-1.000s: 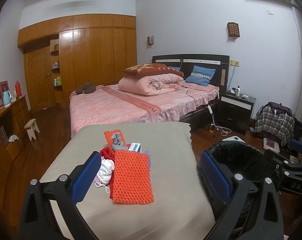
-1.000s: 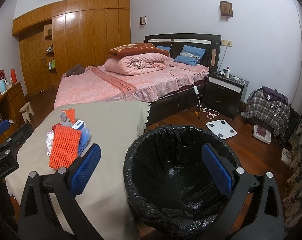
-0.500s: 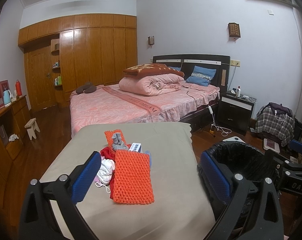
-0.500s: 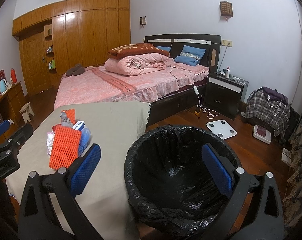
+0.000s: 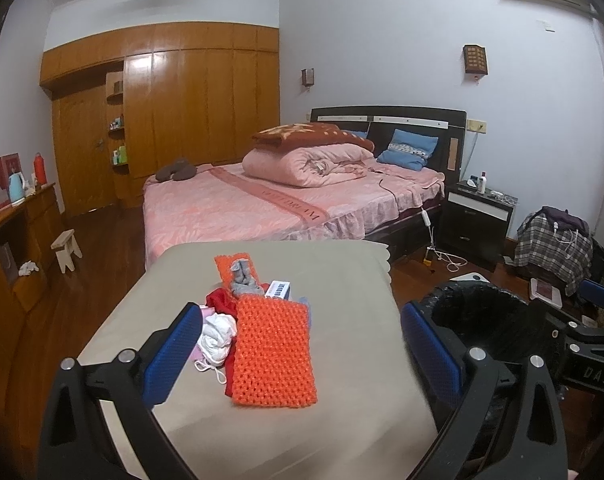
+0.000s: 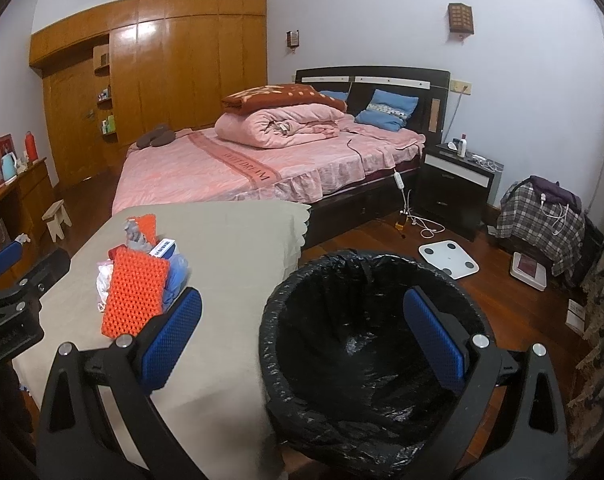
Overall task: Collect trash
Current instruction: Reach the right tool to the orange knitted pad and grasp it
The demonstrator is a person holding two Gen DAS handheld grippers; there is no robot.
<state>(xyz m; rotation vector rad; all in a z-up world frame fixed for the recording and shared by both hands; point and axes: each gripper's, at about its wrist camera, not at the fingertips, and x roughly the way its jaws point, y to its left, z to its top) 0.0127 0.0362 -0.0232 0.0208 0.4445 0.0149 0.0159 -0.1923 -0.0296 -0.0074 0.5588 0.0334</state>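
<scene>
A pile of trash lies on a beige-covered table (image 5: 342, 360): a large orange foam net (image 5: 273, 356), a smaller orange net with a grey scrap (image 5: 238, 270), a white crumpled wad (image 5: 218, 336), a red piece (image 5: 222, 300) and a small white-blue box (image 5: 280, 290). The pile also shows in the right wrist view (image 6: 136, 292). A bin lined with a black bag (image 6: 362, 344) stands right of the table. My left gripper (image 5: 302, 356) is open above the table's near end, short of the pile. My right gripper (image 6: 302, 344) is open over the bin's near rim.
A pink bed (image 5: 282, 204) stands beyond the table. A dark nightstand (image 5: 476, 216), cables and a white scale (image 6: 448, 258) are on the wooden floor at right. A plaid bag (image 6: 542, 216) sits by the wall. A wooden sideboard (image 5: 18, 232) and small stool (image 5: 66, 248) are at left.
</scene>
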